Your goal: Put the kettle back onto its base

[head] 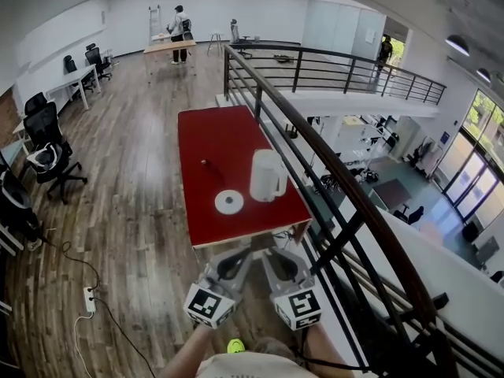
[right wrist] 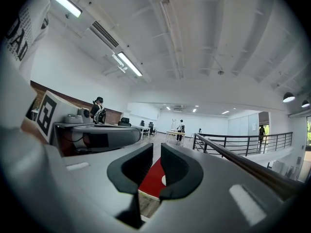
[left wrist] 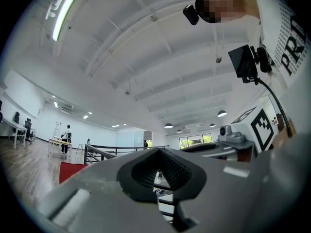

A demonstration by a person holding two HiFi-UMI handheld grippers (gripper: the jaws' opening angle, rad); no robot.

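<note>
Red surface [head: 213, 132] sits ahead of both your grippers, long side along the black railing [head: 315, 132], on a wood floor [head: 134, 195].

Left gripper [head: 240, 252]: clenched, with the pad tips meeting in the left gripper view [left wrist: 158, 152] and nothing between them. It points slightly up, mostly at the ceiling.

Right gripper [head: 272, 254]: released, with a narrow gap between the pads and nothing in it. Through that gap in the right gripper view [right wrist: 156, 152] you see a red strip of surface and its near edge.

You're holding both grippers side by side, just short of the surface's near edge and touching nothing.

Kettle [head: 267, 175]: white, upright on the surface, straight ahead of your right gripper and well apart from it. It's not on its base.

Base [head: 229, 202]: white disc lying flat, straight ahead of your left gripper and nearer to you than the kettle. It's just beside the kettle on the left-gripper side, with a small gap between them.
</note>
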